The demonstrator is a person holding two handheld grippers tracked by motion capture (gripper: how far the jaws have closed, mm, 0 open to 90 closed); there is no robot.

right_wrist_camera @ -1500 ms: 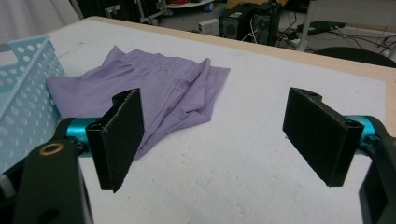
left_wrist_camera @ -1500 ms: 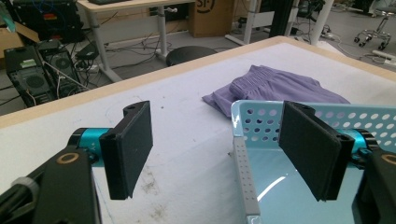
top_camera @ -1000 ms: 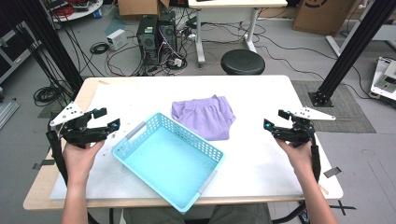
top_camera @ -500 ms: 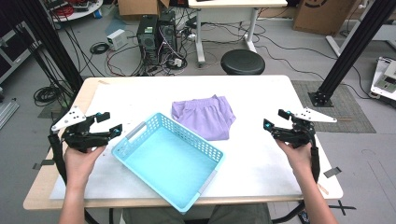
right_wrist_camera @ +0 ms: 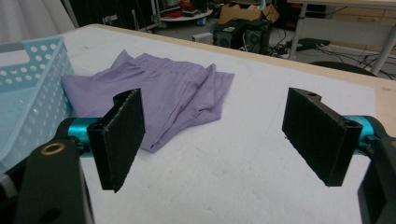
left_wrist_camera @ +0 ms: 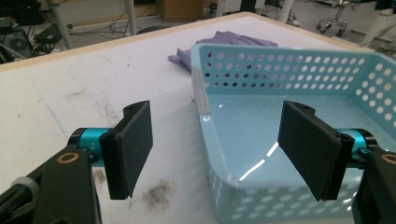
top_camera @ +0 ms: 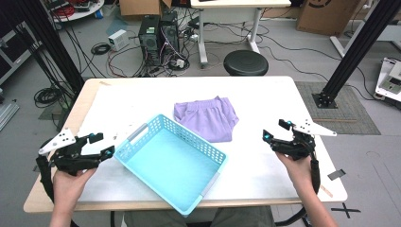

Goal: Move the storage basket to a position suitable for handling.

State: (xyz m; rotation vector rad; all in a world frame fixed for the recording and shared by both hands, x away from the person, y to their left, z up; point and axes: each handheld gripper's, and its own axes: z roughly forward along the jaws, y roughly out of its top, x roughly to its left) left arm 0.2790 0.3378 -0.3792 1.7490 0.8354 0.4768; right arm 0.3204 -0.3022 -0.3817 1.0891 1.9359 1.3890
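A light blue perforated basket (top_camera: 142,158) lies empty on the white table (top_camera: 265,101), turned at an angle. Behind its far corner rests a folded purple garment (top_camera: 208,116). My left gripper (top_camera: 101,146) hovers open just left of the basket's near-left corner; in the left gripper view that basket corner (left_wrist_camera: 205,116) lies between and beyond the two pads (left_wrist_camera: 130,144). My right gripper (top_camera: 274,131) stands open near the table's right side, pointing toward the purple garment (right_wrist_camera: 159,93), which lies a little way off past its pads (right_wrist_camera: 123,135). Nothing is held.
Computer towers (top_camera: 158,38), cables and a black round stool (top_camera: 246,61) stand on the floor beyond the far edge. Black frame posts (top_camera: 354,52) rise at both sides. Bare table surface lies between the basket and my right gripper.
My left gripper has sunk and drawn toward the near edge, its tips now close to the basket's corner. The right gripper has shifted slightly. Basket and garment lie as before.
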